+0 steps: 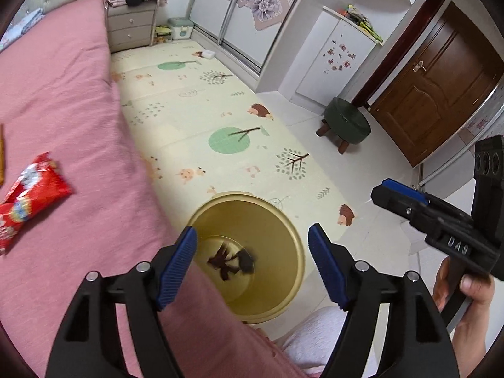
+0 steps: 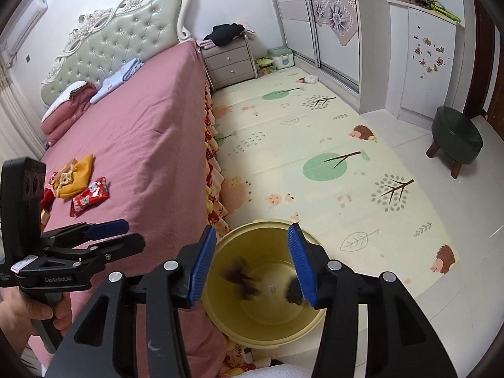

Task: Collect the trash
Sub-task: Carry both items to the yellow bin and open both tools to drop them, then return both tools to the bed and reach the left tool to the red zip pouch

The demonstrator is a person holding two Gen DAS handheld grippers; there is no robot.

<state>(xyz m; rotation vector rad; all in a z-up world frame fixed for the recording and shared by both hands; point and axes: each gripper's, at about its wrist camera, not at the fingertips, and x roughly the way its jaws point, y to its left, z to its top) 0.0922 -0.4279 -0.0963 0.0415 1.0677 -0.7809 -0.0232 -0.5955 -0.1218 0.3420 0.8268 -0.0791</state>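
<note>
Bed (image 2: 132, 119): we see a pink sheet spread flat, with the remaining wrappers lying near its edge.
Play mat (image 2: 315, 157): cream, printed with trees and hedgehogs, it covers the floor beside the bed.
Bin (image 1: 285, 220): a round yellow-gold bucket stands on the mat right against the bed's side, directly under both grippers.
Left gripper (image 1: 252, 267): we find its blue-padded fingers (image 1: 176, 267) spread wide above the bin's mouth, nothing between them.
Right gripper (image 2: 252, 267): its fingers (image 2: 201, 267) stand apart over the bin too, also empty; the person's hand (image 1: 466, 296) grips its handle.
Trash in the bin (image 1: 230, 260): dark brown scraps, blurred, sit low inside the bucket; we cannot tell whether they lie on the bottom.
Red wrapper (image 1: 28, 195): crinkled, shiny red with white and blue print, it lies on the sheet well apart from the bin.
Yellow packet (image 2: 75, 176): mustard-coloured, crumpled, it rests beside another red wrapper (image 2: 89, 195) on the bed.
</note>
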